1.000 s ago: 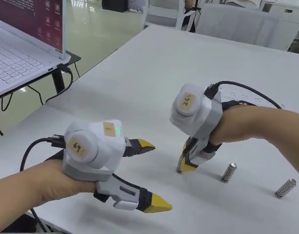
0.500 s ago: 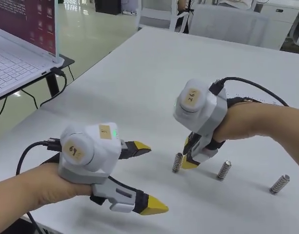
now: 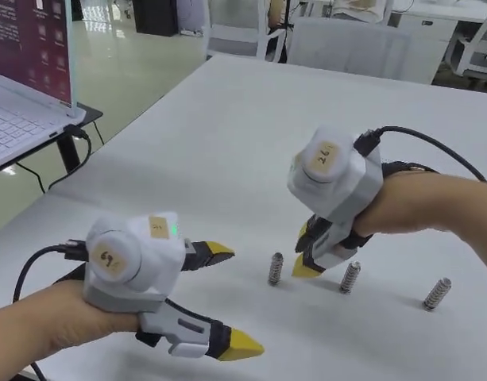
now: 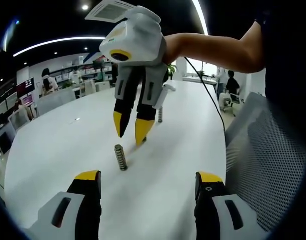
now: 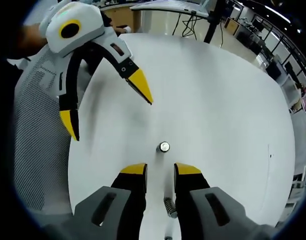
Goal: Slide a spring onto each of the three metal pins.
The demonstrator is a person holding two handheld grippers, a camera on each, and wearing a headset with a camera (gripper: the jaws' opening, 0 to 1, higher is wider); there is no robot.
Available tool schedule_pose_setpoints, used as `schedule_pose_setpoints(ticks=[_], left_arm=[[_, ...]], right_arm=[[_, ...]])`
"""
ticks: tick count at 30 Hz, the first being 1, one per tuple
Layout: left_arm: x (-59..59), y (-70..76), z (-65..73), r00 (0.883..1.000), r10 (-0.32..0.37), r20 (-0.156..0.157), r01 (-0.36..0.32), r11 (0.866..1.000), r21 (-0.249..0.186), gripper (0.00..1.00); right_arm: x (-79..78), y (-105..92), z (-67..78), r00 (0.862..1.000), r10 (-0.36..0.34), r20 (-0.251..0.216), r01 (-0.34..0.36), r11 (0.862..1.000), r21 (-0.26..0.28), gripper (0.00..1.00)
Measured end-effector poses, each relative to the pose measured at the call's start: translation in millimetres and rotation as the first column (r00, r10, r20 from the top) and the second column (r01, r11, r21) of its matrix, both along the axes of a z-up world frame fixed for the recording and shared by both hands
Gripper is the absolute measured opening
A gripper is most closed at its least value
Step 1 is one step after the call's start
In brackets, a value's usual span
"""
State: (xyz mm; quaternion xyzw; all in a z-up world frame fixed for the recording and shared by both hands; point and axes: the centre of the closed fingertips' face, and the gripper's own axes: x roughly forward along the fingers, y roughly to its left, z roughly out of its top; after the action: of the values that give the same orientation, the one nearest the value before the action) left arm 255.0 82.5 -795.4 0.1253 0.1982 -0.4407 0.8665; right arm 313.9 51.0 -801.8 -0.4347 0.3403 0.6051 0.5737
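Three springs stand upright in a row on the white table (image 3: 227, 143): the left spring (image 3: 276, 268), the middle spring (image 3: 350, 277) and the right spring (image 3: 438, 294). My right gripper (image 3: 303, 252) points down between the left and middle springs, narrowly open and holding nothing. In the right gripper view a round metal top (image 5: 164, 146) stands just ahead of my right gripper (image 5: 161, 168), and another spring (image 5: 168, 206) lies under the jaws. My left gripper (image 3: 231, 299) hovers wide open at the near left. In the left gripper view my left gripper (image 4: 148, 176) faces the left spring (image 4: 121, 157).
A laptop (image 3: 21, 103) sits on a side stand at the far left. A black cable (image 3: 434, 147) trails from the right gripper across the table. Chairs and desks stand beyond the table's far edge. Bare tabletop stretches behind the springs.
My right gripper has drawn away to the right from the left spring, which now stands free. The left gripper keeps its place, wide open. The head camera has shifted.
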Motion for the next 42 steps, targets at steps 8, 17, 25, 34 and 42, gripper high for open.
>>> schedule_pose_setpoints(ticks=[8, 17, 25, 34, 42], left_arm=[[-2.2, -0.6, -2.1, 1.000, -0.011, -0.004, 0.011, 1.000, 0.003, 0.73], [-5.5, -4.8, -3.6, 1.000, -0.023, -0.015, 0.023, 1.000, 0.006, 0.73], [-7.3, -7.3, -3.8, 0.999, -0.032, -0.019, 0.032, 0.999, 0.005, 0.73], [-7.1, -8.5, -1.5, 0.999, -0.032, -0.014, 0.032, 0.999, 0.003, 0.73], [-7.4, -9.1, -1.6, 0.999, -0.034, -0.013, 0.034, 0.999, 0.003, 0.73]], right_arm=[[-11.3, -11.3, 6.4, 0.999, -0.049, -0.017, 0.050, 0.997, 0.056, 0.20], [-25.8, -20.6, 8.1, 0.996, -0.088, -0.028, 0.091, 0.991, 0.100, 0.20], [-37.7, -27.5, 11.4, 0.989, -0.141, -0.054, 0.148, 0.975, 0.166, 0.21], [-51.2, -37.7, 8.9, 0.978, -0.191, -0.084, 0.205, 0.954, 0.219, 0.22], [-59.9, -52.2, 5.4, 0.965, -0.242, -0.103, 0.261, 0.932, 0.252, 0.23]])
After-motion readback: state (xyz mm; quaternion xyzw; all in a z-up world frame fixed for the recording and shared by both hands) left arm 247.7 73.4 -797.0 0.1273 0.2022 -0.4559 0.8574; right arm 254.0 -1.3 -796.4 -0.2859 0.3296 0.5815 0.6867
